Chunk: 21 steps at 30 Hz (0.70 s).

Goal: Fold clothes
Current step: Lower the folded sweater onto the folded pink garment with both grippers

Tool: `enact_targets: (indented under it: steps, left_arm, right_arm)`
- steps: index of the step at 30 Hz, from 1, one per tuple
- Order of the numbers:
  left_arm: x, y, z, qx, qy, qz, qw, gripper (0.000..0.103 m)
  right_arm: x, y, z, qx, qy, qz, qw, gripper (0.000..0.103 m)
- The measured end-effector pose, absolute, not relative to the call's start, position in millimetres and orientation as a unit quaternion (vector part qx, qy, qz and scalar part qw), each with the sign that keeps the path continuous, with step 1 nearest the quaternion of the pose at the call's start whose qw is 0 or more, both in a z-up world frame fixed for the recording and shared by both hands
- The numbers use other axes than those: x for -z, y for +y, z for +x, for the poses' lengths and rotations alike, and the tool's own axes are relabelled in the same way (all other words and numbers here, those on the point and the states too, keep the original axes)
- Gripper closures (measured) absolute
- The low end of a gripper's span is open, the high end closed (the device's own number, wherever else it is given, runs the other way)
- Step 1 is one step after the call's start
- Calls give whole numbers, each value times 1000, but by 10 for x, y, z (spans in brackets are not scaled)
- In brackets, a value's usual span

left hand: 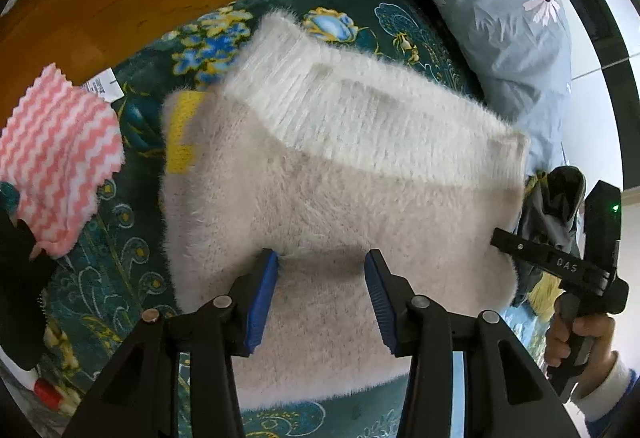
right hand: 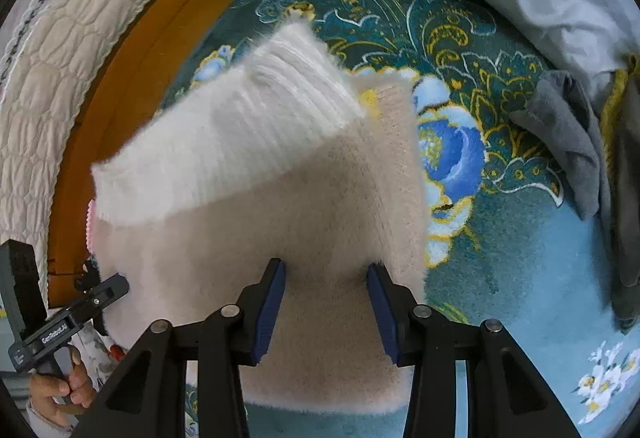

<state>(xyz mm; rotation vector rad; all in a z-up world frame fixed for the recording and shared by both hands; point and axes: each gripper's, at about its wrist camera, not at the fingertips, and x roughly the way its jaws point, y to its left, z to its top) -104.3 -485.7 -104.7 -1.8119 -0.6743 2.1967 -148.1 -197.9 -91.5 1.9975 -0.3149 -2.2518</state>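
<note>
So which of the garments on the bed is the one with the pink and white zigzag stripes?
The small knit piece at the left edge of the left wrist view, beside the wooden frame. The fluffy sweater is plain cream and the crumpled garment near the pillow is grey.

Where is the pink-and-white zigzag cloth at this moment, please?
In the left wrist view, the pink-and-white zigzag cloth lies at the left edge on the teal floral blanket, left of the fluffy cream sweater.
</note>
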Motion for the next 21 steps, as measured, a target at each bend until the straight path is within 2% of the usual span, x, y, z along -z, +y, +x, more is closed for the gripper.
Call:
enact_targets:
  steps: [2,6,10,13,21]
  left_arm:
    - [1065,-4843,-1055,-745,-230,-617,105,55]
    - [1059,-4729,-1078,-746,-214,-620,110,36]
    - [1038,-4568,-1098,-751,-176,-627,112,26]
    - [1009,-4508,-1082,-753,-160,-631,98,25]
    - [766,-4447,-862,-756,-193,-619,89,25]
  right_arm:
    - [956,-1956,-1504,739,-110,662,54,57]
    - [986,-2008,-1532,736,-94,669,53,56]
    - [979,-2047,-1567,730,-81,677,49,55]
    - [903,-2053,-1552,728,-84,679,46,55]
    - [494,-2061,-1273,739,-67,667,61,55]
